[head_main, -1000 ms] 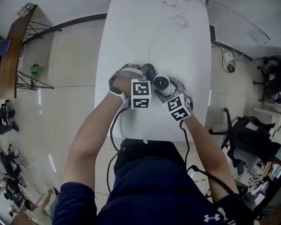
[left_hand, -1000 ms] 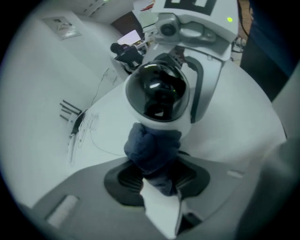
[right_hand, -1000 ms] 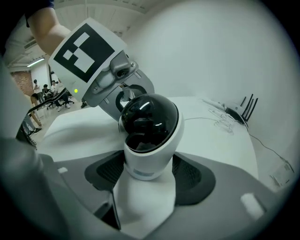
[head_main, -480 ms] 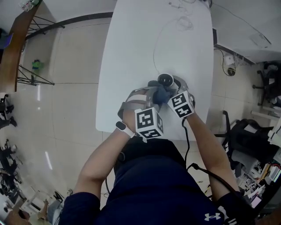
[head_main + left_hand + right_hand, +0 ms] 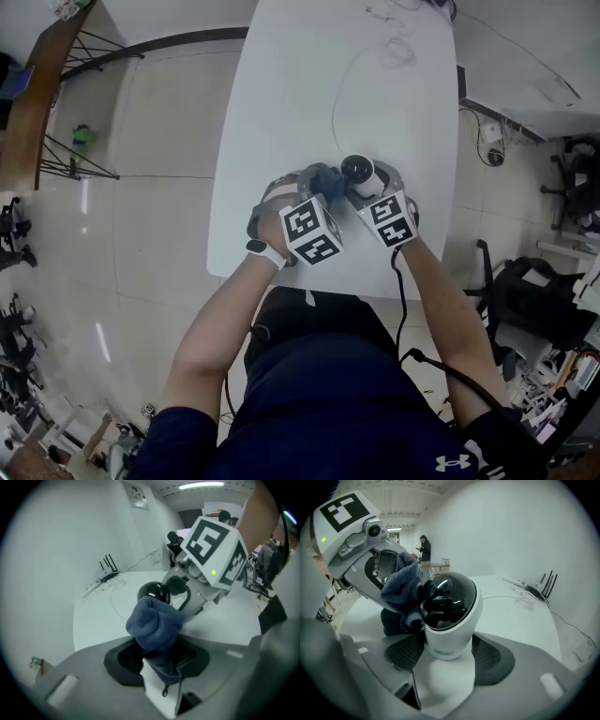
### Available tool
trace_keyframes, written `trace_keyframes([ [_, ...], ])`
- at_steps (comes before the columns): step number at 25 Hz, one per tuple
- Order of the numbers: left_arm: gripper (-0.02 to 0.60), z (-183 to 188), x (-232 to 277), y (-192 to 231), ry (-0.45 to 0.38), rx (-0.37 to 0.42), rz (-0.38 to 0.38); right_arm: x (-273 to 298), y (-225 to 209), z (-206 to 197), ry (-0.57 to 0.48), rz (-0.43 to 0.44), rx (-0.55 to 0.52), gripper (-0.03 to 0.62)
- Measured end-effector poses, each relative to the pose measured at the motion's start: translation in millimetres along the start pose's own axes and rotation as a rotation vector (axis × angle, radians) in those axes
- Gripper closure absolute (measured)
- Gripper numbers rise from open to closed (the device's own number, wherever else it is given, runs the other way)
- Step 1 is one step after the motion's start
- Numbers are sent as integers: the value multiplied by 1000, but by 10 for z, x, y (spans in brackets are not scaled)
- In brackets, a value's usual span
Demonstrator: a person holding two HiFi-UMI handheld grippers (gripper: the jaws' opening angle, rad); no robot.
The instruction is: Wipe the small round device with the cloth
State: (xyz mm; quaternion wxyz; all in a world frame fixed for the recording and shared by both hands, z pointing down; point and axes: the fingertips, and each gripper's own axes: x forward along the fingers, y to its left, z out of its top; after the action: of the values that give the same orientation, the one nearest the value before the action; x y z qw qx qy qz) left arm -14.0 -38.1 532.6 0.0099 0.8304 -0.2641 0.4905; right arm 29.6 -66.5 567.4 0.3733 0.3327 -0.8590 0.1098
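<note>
My left claw (image 5: 159, 657), clenched on the blue cloth (image 5: 154, 623), has swung back up from lower centre to the small round device (image 5: 450, 616), cloth against its dark dome. My right claw (image 5: 449, 656) grasps its white base mid-counter (image 5: 300, 94). Wiping continues.

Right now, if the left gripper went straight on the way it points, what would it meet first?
The blue cloth held by the left gripper leads and would meet the dark dome of the white camera first; they may already touch.
</note>
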Motion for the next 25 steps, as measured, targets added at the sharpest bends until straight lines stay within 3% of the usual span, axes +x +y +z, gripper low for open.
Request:
trace_keyframes([
  [3, 436, 192, -69, -110, -36, 56, -5, -1, -5, -9, -1, -1, 2, 270],
  [8, 436, 712, -322, -14, -67, 365, 140, -4, -17, -31, -4, -3, 8, 270],
  [10, 436, 878, -372, 64, -104, 379, 162, 3, -9, -13, -3, -5, 5, 270],
  [12, 436, 944, -327, 140, -129, 323, 137, 9, -8, 5, -4, -8, 5, 272],
  [15, 436, 912, -230, 219, -168, 159, 51, 8, -5, -1, -4, -7, 12, 272],
  [19, 436, 682, -222, 432, -168, -41, 20, 7, -10, -6, -8, -5, 14, 272],
  [25, 437, 189, -85, 449, -100, -175, -22, 16, -11, -10, -8, -10, 31, 272],
])
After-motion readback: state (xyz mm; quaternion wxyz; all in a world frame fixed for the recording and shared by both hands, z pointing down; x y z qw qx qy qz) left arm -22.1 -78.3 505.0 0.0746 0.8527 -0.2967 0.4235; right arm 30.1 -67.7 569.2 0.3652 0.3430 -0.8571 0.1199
